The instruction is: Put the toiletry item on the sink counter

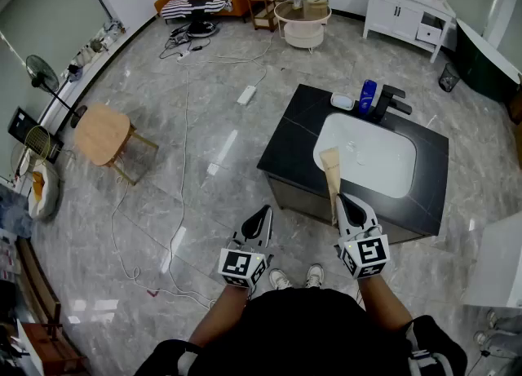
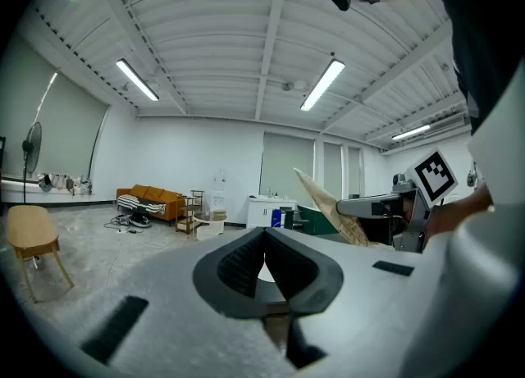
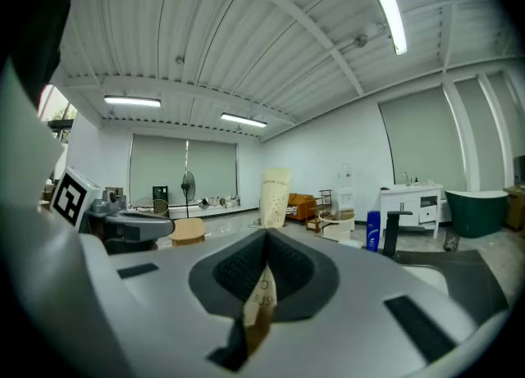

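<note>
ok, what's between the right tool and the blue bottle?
In the head view, the sink counter's white basin lies between the right tool and the blue bottle. The beige tube shut in the tool overlaps its left edge.

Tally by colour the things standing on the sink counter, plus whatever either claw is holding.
Blue: 1, the blue bottle
Pale: 1, the small pale dish beside that bottle
Black: 1, the black faucet
Beige: 1, the beige tube gripped in the right claw
Total: 4
</note>
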